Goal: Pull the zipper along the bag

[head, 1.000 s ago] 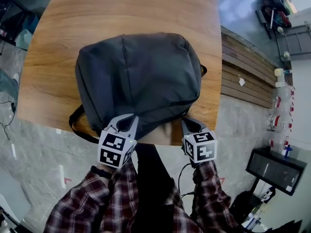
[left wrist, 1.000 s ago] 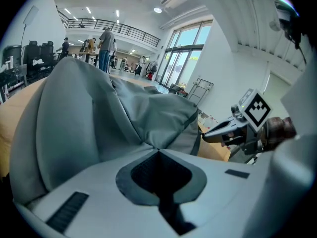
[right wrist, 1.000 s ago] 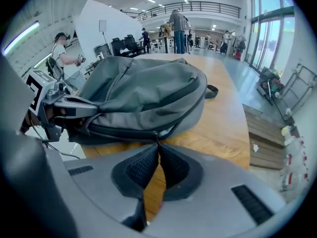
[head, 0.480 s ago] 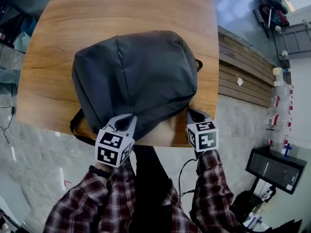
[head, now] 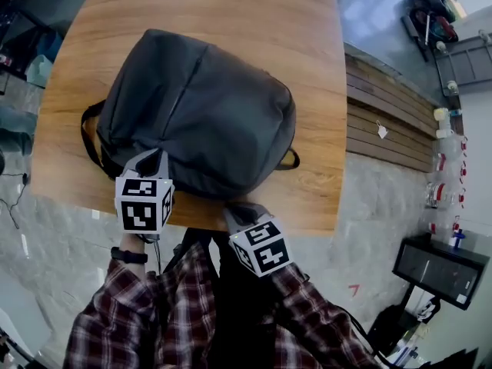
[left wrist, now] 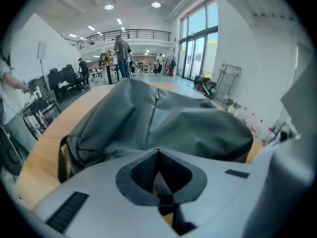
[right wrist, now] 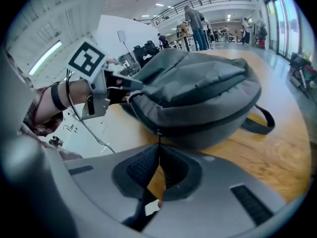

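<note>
My left gripper [left wrist: 158,153] has its jaws pressed together on the near edge of the grey backpack [head: 201,118]. The bag's body rises straight ahead of the tips and spreads to their right across the wooden table [head: 231,14]. A black strap [head: 86,137] loops just left of this gripper. My right gripper [right wrist: 158,148] is shut too, pinching the zipper pull [right wrist: 158,135] right at its tips. The zipper [right wrist: 213,120] runs along the bag's side just ahead of the jaws, curving off to both sides.
</note>
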Motion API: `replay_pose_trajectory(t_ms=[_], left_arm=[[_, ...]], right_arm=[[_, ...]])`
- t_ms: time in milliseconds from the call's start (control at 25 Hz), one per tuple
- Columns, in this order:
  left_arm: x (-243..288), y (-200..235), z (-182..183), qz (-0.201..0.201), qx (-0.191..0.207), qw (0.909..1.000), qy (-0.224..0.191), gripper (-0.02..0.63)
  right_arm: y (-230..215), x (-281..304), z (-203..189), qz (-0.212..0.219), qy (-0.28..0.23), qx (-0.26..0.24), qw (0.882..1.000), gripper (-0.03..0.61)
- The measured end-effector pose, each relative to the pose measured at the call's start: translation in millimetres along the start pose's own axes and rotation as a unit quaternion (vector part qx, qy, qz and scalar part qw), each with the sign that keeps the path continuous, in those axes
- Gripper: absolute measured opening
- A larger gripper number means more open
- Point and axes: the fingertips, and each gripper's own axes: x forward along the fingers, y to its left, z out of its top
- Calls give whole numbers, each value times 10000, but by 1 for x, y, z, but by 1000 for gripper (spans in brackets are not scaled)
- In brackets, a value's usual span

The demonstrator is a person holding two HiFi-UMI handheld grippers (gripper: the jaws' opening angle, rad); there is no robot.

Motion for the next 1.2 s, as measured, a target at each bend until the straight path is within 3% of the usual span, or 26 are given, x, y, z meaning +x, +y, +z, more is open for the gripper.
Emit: replay_pose_trajectory(t_ms=[200,360,800,1080,1200], left_arm=[[0,-54,13,-1029,-982,9896,-210,9],[22,-54,-11,-1269,-1509,9802,-177,9],[25,-58,-17,-1237,-1022,9864,-347,9],[25,-57,-16,-1396,-1049,9842,-307,9],[26,-60,-17,-1419,-968,9846,-337,9]], right_arm=[[57,31,11,409,-16,-123,9991,17],[63,40,9,420,132,-296,9986,17],[20,8,-1,-243,190,-791,9964,17],[-36,-23,6,-1047,184,-1375,9848,17],[-81,-43,8,-1446,120,-1291,9809,17]])
